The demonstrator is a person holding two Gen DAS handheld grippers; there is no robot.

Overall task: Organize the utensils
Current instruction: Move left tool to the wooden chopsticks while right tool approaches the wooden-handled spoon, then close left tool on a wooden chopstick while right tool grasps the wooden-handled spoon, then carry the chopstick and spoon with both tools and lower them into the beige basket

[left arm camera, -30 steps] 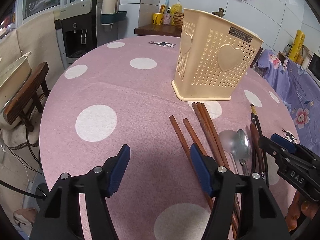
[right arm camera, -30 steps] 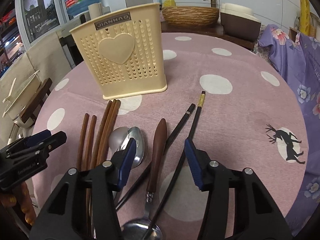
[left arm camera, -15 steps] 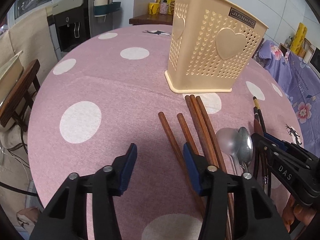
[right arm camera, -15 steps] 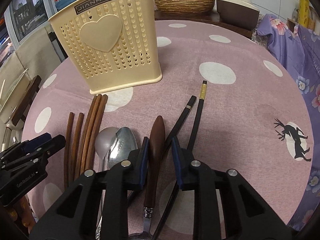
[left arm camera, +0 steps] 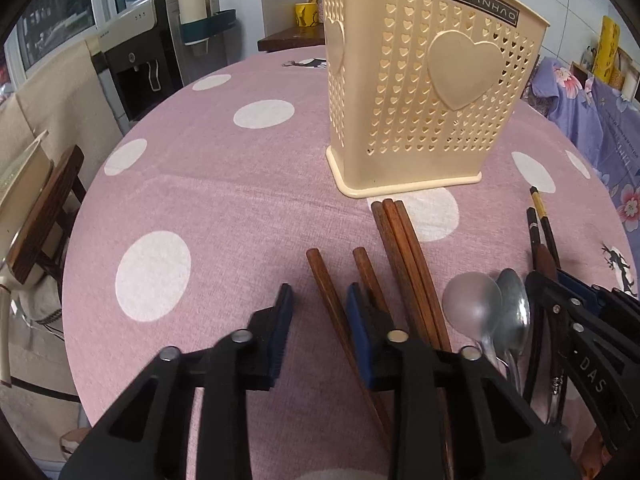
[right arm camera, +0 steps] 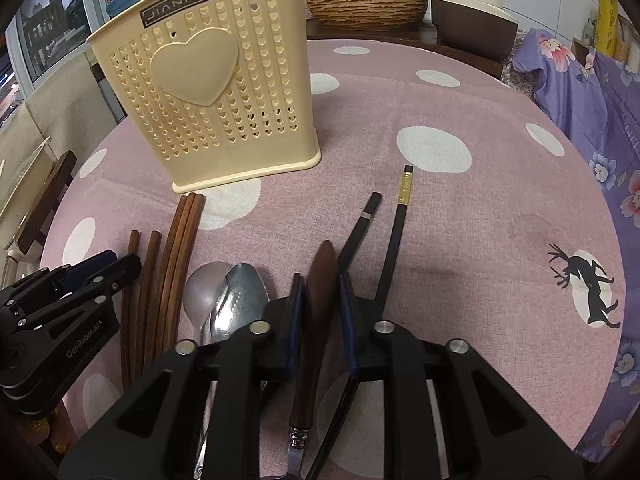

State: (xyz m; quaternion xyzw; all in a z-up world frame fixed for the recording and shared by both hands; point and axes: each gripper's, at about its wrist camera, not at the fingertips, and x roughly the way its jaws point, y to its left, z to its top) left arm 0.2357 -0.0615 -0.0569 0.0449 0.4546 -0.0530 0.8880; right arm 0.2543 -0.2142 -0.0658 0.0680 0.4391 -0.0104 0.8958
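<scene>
On the pink dotted table [right arm camera: 460, 92], the pick-up step is in hand. The right gripper [right arm camera: 320, 312], jaws just closing, is clamped on the wooden-handled utensil [right arm camera: 322, 272]; the left gripper [left arm camera: 318, 320], also closing, straddles a brown chopstick [left arm camera: 324, 280] without visible contact. A lift toward the cream holder [right arm camera: 208, 92] is judged next.

A home dining corner is showing itself here. A water dispenser [left arm camera: 144, 60] is standing behind the polka-dot table [left arm camera: 208, 184], a wicker basket [right arm camera: 366, 4] sitting beyond.
</scene>
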